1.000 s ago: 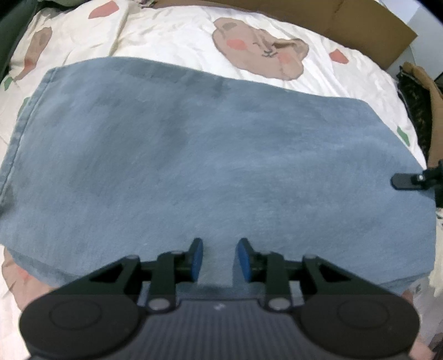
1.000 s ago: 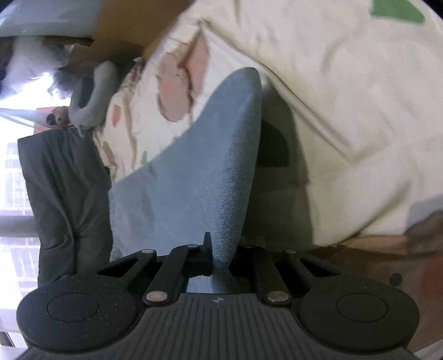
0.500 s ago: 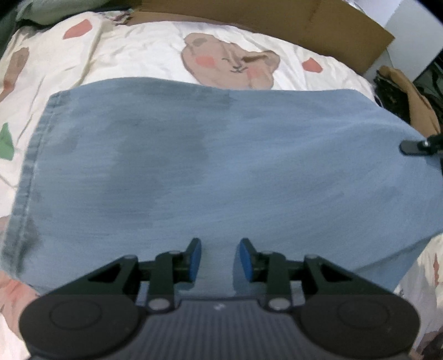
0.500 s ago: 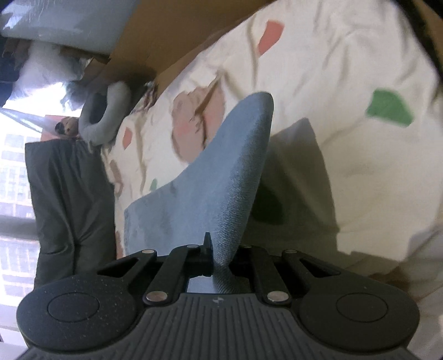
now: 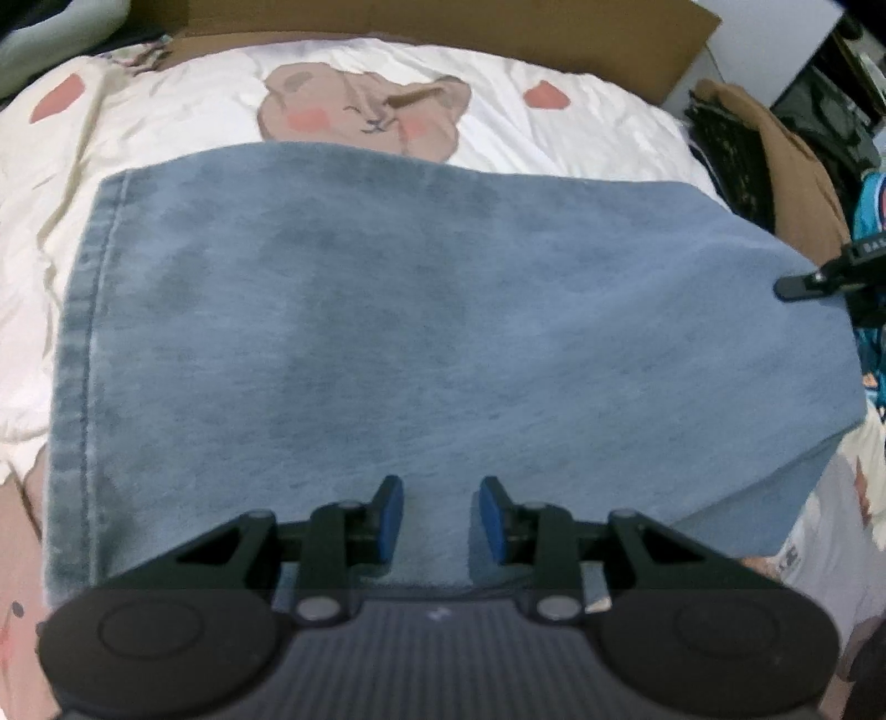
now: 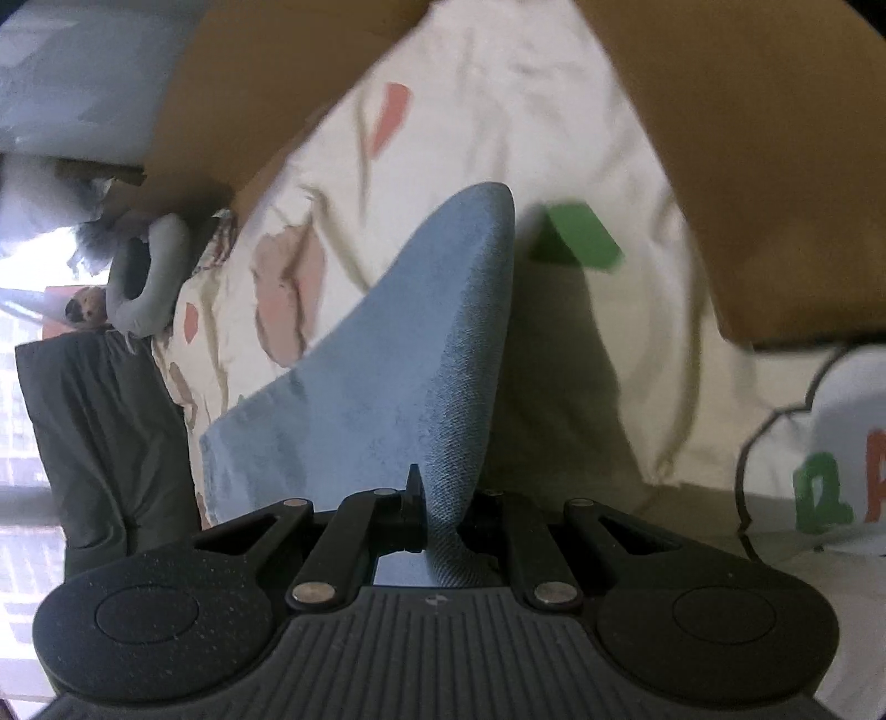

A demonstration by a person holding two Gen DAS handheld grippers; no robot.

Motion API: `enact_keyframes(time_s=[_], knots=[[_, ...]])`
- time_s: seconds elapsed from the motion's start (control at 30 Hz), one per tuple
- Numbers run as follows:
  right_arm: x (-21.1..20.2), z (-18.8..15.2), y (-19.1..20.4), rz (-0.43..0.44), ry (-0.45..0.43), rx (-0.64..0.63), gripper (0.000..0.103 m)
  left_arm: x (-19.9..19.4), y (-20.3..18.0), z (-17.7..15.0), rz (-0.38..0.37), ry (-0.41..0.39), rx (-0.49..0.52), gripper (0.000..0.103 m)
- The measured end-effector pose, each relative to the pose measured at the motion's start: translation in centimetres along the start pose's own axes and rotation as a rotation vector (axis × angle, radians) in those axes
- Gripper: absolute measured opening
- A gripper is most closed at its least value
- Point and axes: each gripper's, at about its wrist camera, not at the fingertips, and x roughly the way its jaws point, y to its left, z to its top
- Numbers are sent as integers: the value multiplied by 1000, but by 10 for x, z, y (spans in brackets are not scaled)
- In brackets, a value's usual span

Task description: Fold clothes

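A blue denim garment (image 5: 415,310) lies spread across the bed, its stitched hem at the left. My left gripper (image 5: 437,515) hangs over its near edge with the blue pads apart; flat denim shows between them and neither pad presses on it. At the far right, my right gripper (image 5: 803,283) holds the garment's edge raised off the bed. In the right wrist view the right gripper (image 6: 443,515) is shut on a lifted fold of the denim (image 6: 398,360), which rises in a peak ahead of the fingers.
The bed has a cream sheet (image 5: 554,138) printed with a bear and coloured patches. Brown cardboard (image 5: 443,22) stands behind it. Clothes are piled at the right (image 5: 786,149). A dark garment (image 6: 99,432) and a grey neck pillow (image 6: 149,277) lie at the bed's far end.
My right gripper has carried the held denim edge across the bed, and the background has swept past it. In the left wrist view the garment's hem has shifted rightwards and its right edge is raised.
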Motion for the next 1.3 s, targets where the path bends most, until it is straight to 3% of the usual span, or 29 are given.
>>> enact_keyframes(time_s=[0.2, 0.27, 0.33, 0.8, 1.07, 1.3], knots=[[12, -8, -35, 81, -11, 42, 15, 1, -2, 5, 10, 13, 19, 33], [14, -13, -40, 79, 6, 22, 29, 2, -3, 9, 13, 18, 28, 33], [15, -18, -45, 75, 24, 11, 33, 6, -8, 12, 16, 21, 34, 33], [4, -65, -85, 26, 98, 75, 40, 14, -23, 16, 7, 36, 75, 34], [-10, -73, -94, 188, 72, 177, 41, 14, -23, 16, 8, 37, 84, 34], [3, -86, -116, 161, 25, 279, 41, 15, -23, 22, -34, 36, 42, 34]])
